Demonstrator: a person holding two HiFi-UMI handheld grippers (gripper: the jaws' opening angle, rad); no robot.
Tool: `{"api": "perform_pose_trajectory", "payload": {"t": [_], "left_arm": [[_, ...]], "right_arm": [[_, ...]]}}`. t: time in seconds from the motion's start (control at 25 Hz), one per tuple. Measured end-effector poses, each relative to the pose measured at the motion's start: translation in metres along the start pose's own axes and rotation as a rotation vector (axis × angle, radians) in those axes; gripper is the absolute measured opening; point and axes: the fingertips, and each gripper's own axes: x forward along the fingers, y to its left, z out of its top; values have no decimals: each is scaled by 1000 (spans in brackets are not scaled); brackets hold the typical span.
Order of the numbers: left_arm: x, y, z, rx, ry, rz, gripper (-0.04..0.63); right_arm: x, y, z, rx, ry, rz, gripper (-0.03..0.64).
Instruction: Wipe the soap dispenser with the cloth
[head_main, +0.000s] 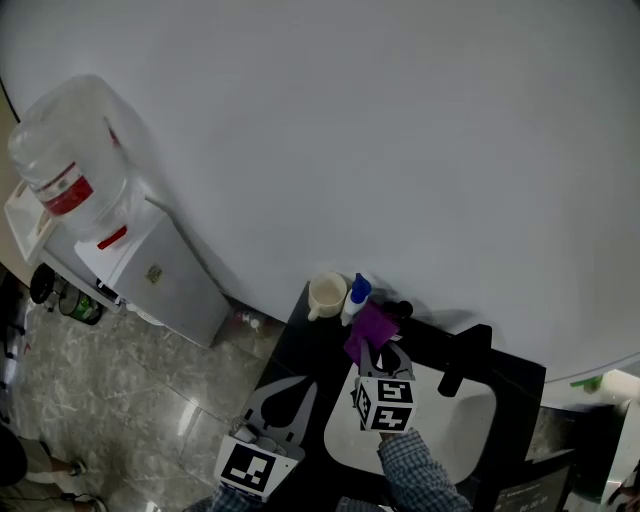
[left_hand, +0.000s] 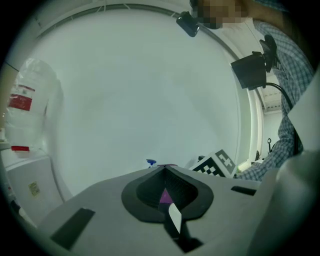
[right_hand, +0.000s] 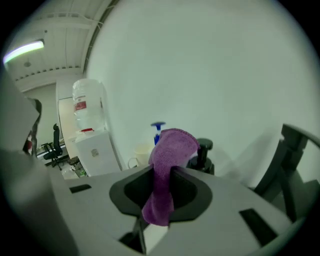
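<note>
At the back of the dark tabletop (head_main: 308, 350), the right gripper (head_main: 377, 346) has its fingers clamped on the soft, limp cloth (head_main: 368, 328), just before the light, tippable soap dispenser (head_main: 355, 294). The left gripper (head_main: 303, 388), fingers together and empty, could steady its body.

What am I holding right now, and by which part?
The right gripper pinches the purple cloth near its middle, one end bunched past the jaws, the other hanging behind. The left gripper is shut, empty.

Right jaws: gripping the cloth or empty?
Shut on the cloth. The right gripper has its jaws pinched on the purple fabric, which bulges above them and hangs below.
</note>
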Motion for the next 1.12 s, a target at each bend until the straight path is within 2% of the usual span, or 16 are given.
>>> {"api": "perform_pose_trajectory", "payload": {"t": [0.12,0.24,0.44,0.72,0.84,1.0,1.12], "left_arm": [[10,-8,4,17,-5,-33,2],[14,-15,6,41,-6,-60,2],[15,-20,-6,24,17,-75,2],[16,-18,-13,14,35,-77,2],[19,-18,-13,10,36,-81,2],[24,-27,-8,20,18,-105,2],[30,-33,-2,15,6,-120,2]], "right_arm": [[-18,-2,38,3,-112,8,81],[-17,-26,51,64,-153,-48,81],[5,-64,15,94,-82,-147,81],[10,-82,-61,144,74,-220,81],[5,-88,-79,182,131,-238,81],[-23,-81,-71,112,172,-210,81],[-43,-67,-33,62,93,-157,81]]}}
